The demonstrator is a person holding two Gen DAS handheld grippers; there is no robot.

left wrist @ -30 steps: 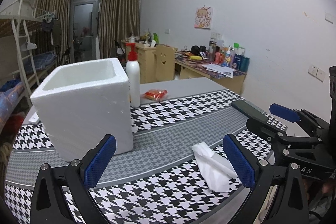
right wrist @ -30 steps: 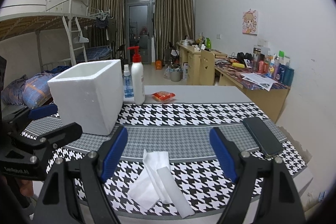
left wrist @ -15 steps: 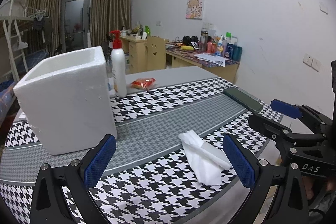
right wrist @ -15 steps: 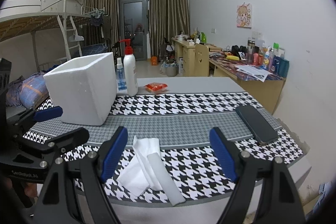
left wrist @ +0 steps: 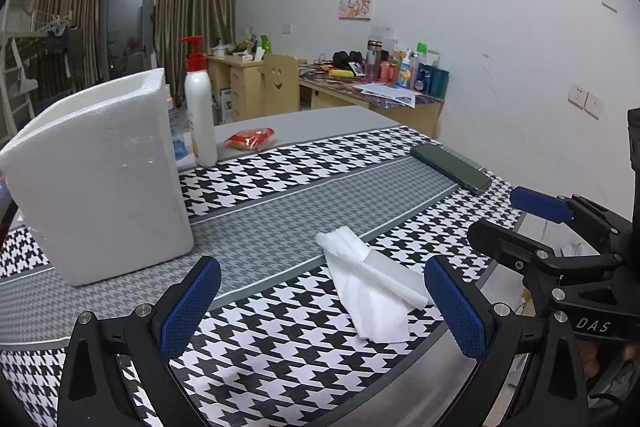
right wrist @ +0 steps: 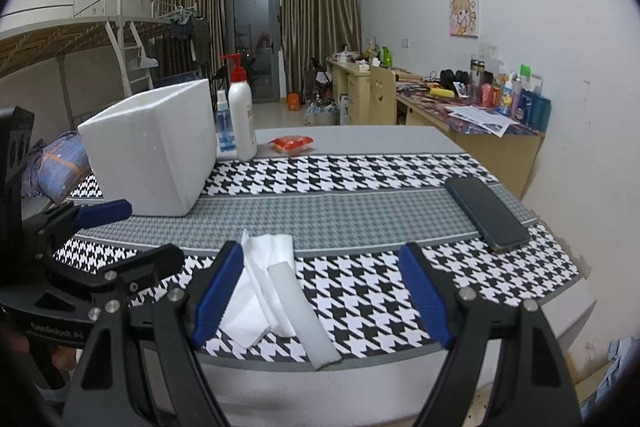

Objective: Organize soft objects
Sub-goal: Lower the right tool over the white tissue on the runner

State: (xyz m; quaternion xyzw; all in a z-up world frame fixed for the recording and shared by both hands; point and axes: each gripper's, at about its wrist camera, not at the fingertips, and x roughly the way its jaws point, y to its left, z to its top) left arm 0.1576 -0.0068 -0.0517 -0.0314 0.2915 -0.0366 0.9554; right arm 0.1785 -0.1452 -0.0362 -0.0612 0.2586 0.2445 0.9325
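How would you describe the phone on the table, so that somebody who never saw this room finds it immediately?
Start at the table with the black-and-white houndstooth cloth. Go to its right side, away from the big white foam box, to where the grey middle stripe ends. The phone lies flat there: a dark, slim rectangle, the only black thing on the cloth, apart from the white tissue.

I can read "DAS" in white on my right gripper and "GenRobot.AI" on my left gripper; the bottle labels are too small.
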